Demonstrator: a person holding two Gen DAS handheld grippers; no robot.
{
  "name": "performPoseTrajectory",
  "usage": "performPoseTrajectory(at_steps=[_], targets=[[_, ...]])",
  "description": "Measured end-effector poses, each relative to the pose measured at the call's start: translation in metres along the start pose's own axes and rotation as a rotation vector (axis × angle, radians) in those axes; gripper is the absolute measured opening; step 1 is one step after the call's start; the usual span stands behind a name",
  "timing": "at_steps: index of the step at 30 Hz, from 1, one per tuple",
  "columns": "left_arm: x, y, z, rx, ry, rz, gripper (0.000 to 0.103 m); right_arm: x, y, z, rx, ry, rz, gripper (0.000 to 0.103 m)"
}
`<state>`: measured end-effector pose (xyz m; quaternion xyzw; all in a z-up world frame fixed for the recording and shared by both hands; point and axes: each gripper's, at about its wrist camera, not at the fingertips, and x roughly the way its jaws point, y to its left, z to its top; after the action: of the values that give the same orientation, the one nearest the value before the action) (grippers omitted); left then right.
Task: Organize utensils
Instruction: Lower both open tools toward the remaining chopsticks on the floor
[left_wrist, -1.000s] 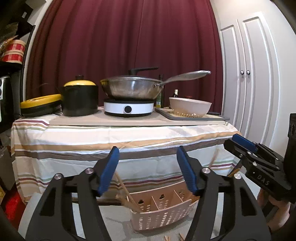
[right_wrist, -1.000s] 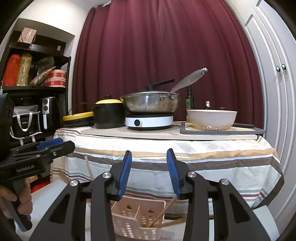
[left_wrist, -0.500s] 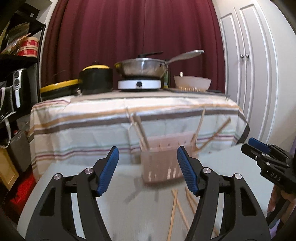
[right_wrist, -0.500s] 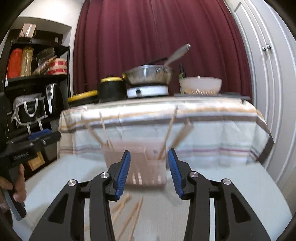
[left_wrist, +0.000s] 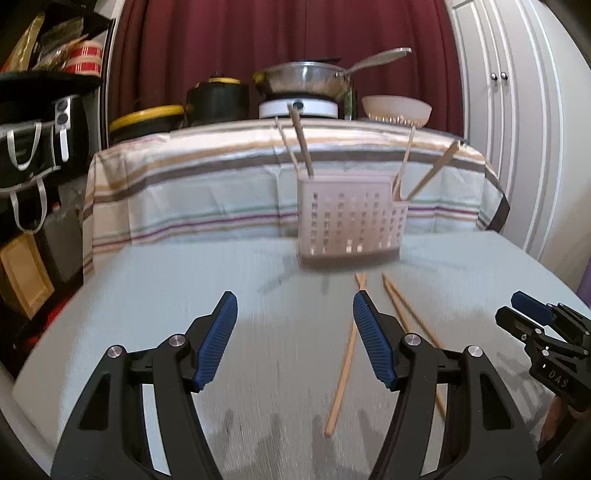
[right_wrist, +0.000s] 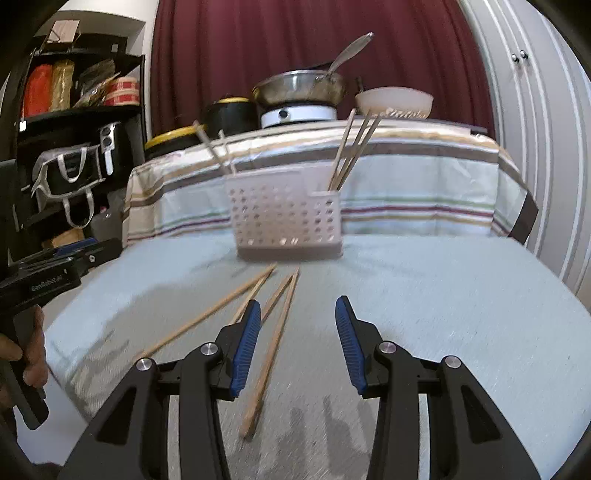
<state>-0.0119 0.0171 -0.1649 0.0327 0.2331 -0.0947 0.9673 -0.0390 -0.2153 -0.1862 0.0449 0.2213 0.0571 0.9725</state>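
Several chopsticks (right_wrist: 351, 147) stand in the perforated holder (right_wrist: 286, 214); both grippers' jaws apart, empty.

right hand-held gripper (right_wrist: 298, 314) open above loose chopsticks (right_wrist: 271, 350), holder (right_wrist: 286, 218) beyond

"DAS" on right gripper (left_wrist: 532, 325), "GenRobot.AI" on left gripper (right_wrist: 74, 254)

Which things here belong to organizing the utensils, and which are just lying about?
Job: loose chopsticks on the table; perforated utensil basket, chopsticks already standing in it.
Lying about: wok, black pot, white bowl, striped cloth.
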Motion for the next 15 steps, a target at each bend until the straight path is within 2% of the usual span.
performPoseTrajectory(at_steps=[8, 11, 15], targets=[[0.003, 0.001, -0.026, -0.004, 0.043, 0.011, 0.063, 0.014, 0.014, -0.024, -0.023, 0.101, 0.050, 0.042], [0.005, 0.001, -0.032, -0.006, 0.054, 0.009, 0.063, 0.022, 0.017, -0.029, -0.027, 0.144, 0.057, 0.038], [0.009, 0.002, -0.036, -0.013, 0.072, 0.003, 0.063, 0.032, 0.017, -0.038, -0.016, 0.208, 0.061, 0.026]])
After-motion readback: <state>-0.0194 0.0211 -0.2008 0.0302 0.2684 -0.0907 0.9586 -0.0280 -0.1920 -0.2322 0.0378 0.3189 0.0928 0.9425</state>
